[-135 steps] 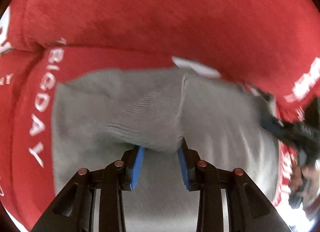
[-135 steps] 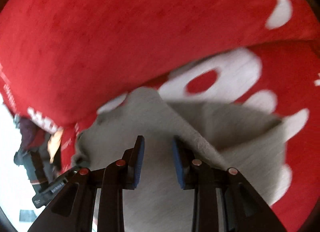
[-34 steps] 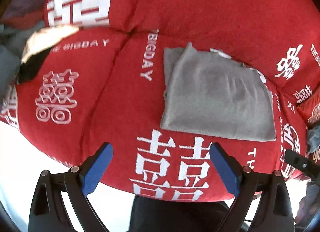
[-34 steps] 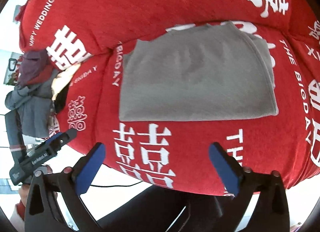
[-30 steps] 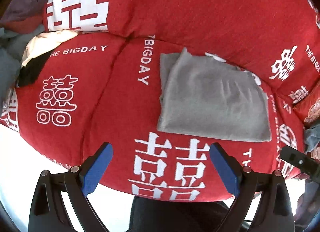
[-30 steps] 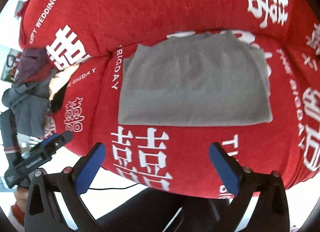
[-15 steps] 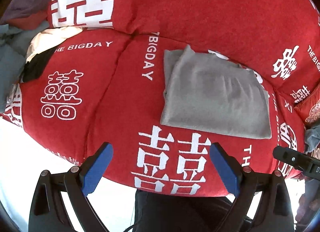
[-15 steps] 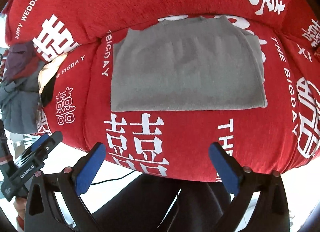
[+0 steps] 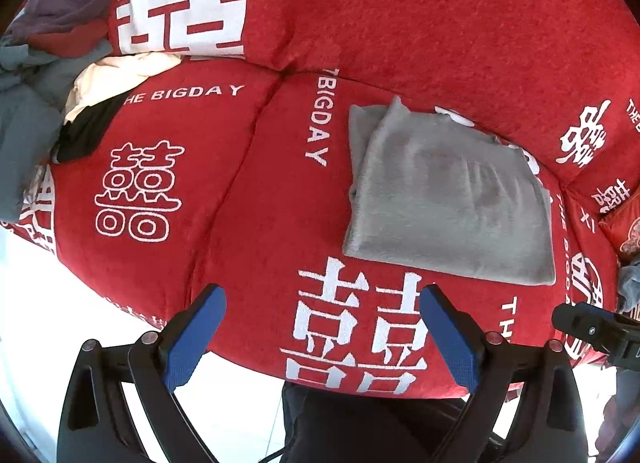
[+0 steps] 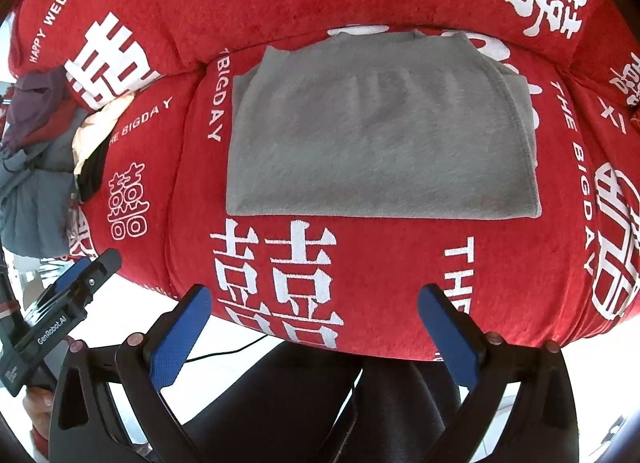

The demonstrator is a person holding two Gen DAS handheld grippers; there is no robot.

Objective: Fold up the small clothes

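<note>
A grey garment point(image 9: 448, 199) point(image 10: 380, 135) lies folded into a flat rectangle on the red sofa seat point(image 9: 248, 203) point(image 10: 380, 259), its far edge near the backrest. My left gripper point(image 9: 322, 315) is open and held back over the seat's front edge, left of the garment, with nothing between its blue pads. The right gripper point(image 10: 312, 313) is also open and empty, straight in front of the garment and clear of it. Each gripper shows at the edge of the other's view: the right gripper point(image 9: 596, 333) and the left gripper point(image 10: 64, 303).
A heap of unfolded clothes point(image 9: 52, 63) point(image 10: 40, 159), grey, purple, cream and black, lies at the left end of the sofa. The red backrest point(image 9: 400, 15) rises behind the seat. A person's dark trouser legs point(image 10: 320, 395) are below the seat's front edge, over white floor point(image 9: 60, 323).
4.5 s ago both grippers were nearly shut, gripping the grey cloth up close. They have since let go, opened wide and drawn back; over the last second both views only drifted slightly.
</note>
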